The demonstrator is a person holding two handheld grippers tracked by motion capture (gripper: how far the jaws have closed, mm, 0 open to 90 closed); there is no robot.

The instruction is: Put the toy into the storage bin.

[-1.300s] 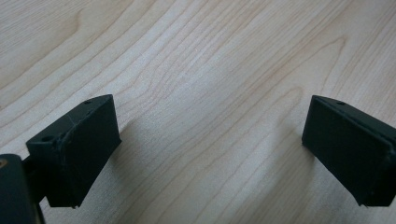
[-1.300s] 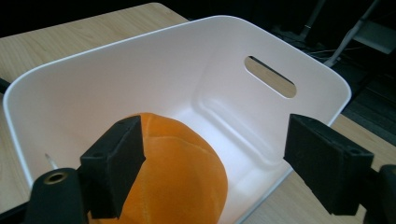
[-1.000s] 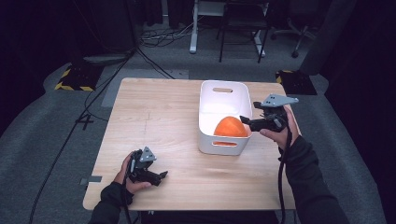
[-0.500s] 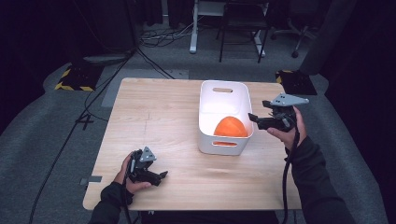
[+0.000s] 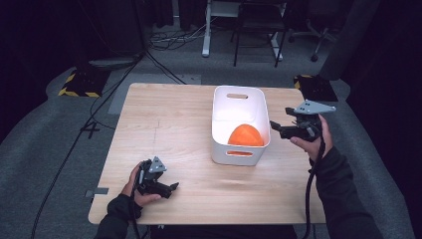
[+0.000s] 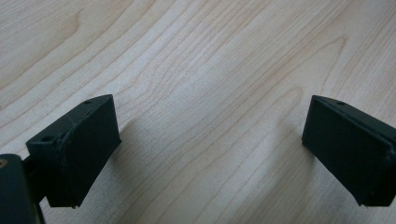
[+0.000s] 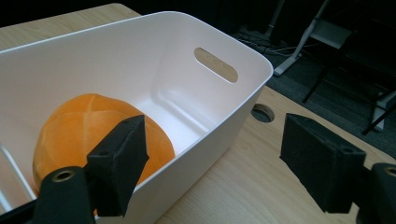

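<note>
While both grippers gape empty, the orange ball (image 5: 245,135) (unlabelled) sits in the white bin (image 5: 238,102).

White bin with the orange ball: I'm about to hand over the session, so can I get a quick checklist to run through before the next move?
1. Orange ball inside the white bin: ok.
2. Right gripper open, nothing held: ok.
3. Right gripper beside the bin's right wall; one of the jaws is over the rim in the right gripper view: not ok.
4. Left gripper open, low over bare table: ok.
5. Bin upright, fully on the table: ok.
</note>
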